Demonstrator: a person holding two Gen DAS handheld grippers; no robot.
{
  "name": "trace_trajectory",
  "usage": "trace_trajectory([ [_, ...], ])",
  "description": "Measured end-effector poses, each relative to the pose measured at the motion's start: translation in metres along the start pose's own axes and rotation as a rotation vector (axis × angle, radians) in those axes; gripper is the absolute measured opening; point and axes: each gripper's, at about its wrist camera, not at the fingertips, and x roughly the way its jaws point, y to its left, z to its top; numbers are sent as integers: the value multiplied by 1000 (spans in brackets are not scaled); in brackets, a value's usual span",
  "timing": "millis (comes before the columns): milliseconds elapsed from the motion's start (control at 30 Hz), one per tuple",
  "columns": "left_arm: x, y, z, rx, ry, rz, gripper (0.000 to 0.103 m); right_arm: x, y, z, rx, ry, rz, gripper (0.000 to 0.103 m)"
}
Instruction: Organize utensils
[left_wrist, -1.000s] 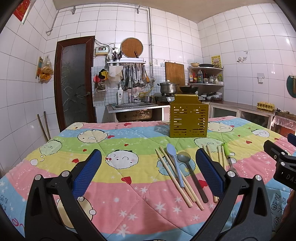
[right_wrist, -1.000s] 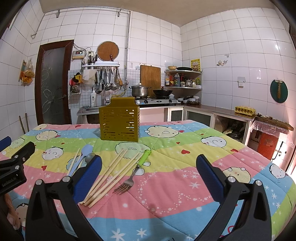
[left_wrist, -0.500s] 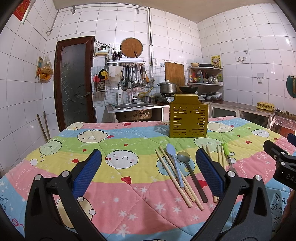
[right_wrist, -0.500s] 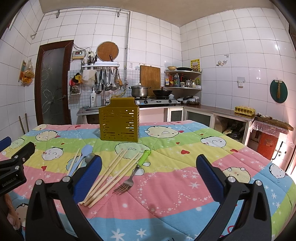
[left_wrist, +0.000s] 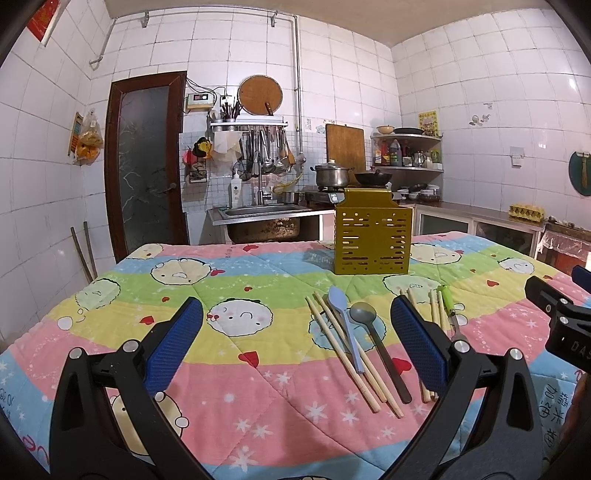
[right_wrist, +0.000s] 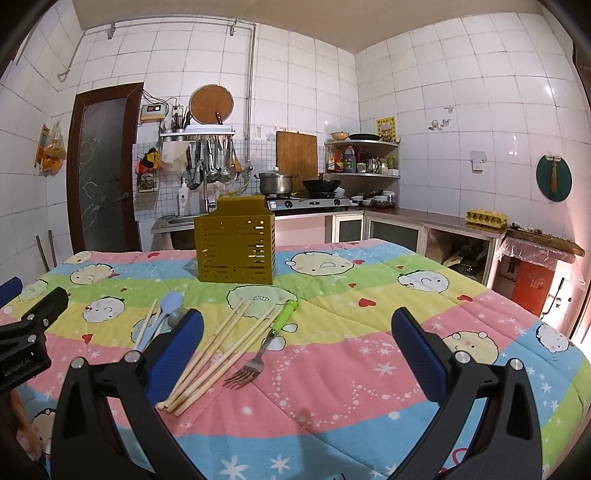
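A mustard-yellow slotted utensil holder (left_wrist: 372, 242) (right_wrist: 236, 250) stands upright at the far side of the table. In front of it lie wooden chopsticks (left_wrist: 347, 352) (right_wrist: 225, 347), a light blue spoon (left_wrist: 345, 325) (right_wrist: 162, 317), a grey spoon (left_wrist: 376, 343) and a green-handled fork (right_wrist: 267, 339) (left_wrist: 448, 306). My left gripper (left_wrist: 295, 339) hovers open near the front edge, the spoons lying between its blue pads. Open too, my right gripper (right_wrist: 297, 341) hangs over the chopsticks and fork. Neither holds anything.
The table wears a colourful cartoon quilt (left_wrist: 229, 314) (right_wrist: 369, 332). Behind it are a sink (left_wrist: 264, 218), a stove with a pot (right_wrist: 277, 182) and a wok, and counter cabinets on the right. A dark door (left_wrist: 146, 162) is at the back left.
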Motion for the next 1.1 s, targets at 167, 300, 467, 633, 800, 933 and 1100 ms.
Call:
trace_trajectory([
  [167, 4, 6, -2, -21, 26, -7, 98, 4, 0, 0, 2, 21, 10, 99],
  [300, 11, 9, -3, -39, 69, -2, 98, 7, 1, -2, 5, 42, 12, 99],
  [467, 24, 10, -2, -44, 140, -5, 98, 15, -1, -1, 22, 85, 16, 99],
  [633, 47, 11, 8, -44, 205, -18, 98, 35, 0, 10, 9, 117, 15, 99],
  [800, 75, 13, 23, -36, 266, -42, 98, 57, 2, 29, 29, 121, 18, 99],
  [933, 97, 12, 35, -28, 300, -46, 98, 83, 2, 41, 50, 155, 19, 99],
  [1100, 129, 12, 54, -35, 317, -64, 98, 119, 5, 52, 30, 208, -3, 99],
])
